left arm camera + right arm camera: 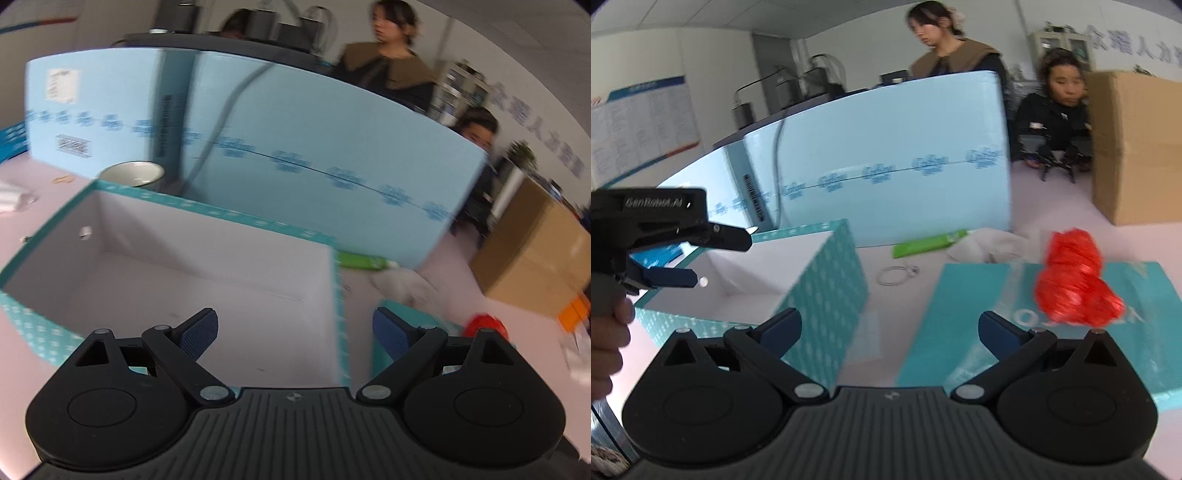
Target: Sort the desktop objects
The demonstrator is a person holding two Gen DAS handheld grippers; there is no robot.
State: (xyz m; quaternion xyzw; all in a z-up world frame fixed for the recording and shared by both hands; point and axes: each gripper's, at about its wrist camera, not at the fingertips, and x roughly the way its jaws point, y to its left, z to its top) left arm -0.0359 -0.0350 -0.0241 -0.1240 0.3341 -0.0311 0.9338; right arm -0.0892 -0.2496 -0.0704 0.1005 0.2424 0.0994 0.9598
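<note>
An open teal box (334,295) with a white empty inside stands on the pink table; it also shows in the right wrist view (827,295). My left gripper (295,332) is open and empty above its near right corner, and shows from the side in the right wrist view (694,258). My right gripper (888,328) is open and empty between the box and a flat teal lid (979,325). A red plastic bundle (1071,284) lies on that lid, also visible in the left wrist view (484,325). A green packet (927,243) and a wire ring (897,275) lie behind.
A tall light-blue carton (886,184) stands behind the box, a brown cardboard box (1137,147) at the right. A white cup (133,173) and white wrapped items (11,199) sit at the left. Crumpled white paper (997,243) lies by the packet. Two people are behind the table.
</note>
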